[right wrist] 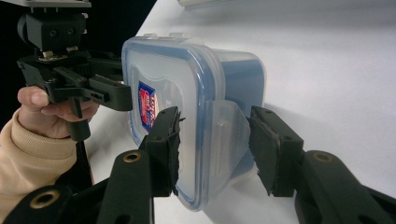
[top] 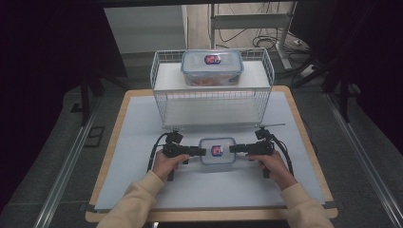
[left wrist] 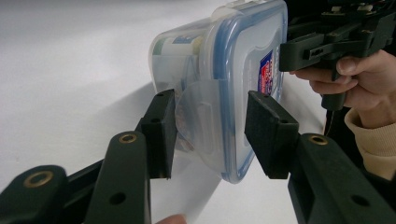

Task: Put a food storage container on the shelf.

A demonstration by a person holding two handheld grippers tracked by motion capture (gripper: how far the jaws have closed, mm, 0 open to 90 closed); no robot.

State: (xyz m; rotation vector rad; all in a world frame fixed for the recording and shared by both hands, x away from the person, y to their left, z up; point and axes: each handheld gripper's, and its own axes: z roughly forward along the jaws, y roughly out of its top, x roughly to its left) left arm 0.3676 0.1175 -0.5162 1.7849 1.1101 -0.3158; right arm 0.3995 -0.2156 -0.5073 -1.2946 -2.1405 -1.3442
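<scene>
- Small container [top: 217, 151] lies on white table sheet [top: 142, 142], before wire basket [top: 161, 80]
- Left gripper [top: 203, 152]: jaws part-open, straddling container's end clasp, grip unconfirmed
- Right gripper [top: 233, 148]: same at opposite clasp

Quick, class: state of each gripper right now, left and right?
Left gripper: jaws straddle the end latch flap of the small lidded container; a grip cannot be told.
Right gripper: jaws straddle the opposite flap; a grip cannot be told.

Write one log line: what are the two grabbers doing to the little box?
small container on table | left gripper straddles its left end flap | right gripper straddles its right end flap | grip unclear
</scene>
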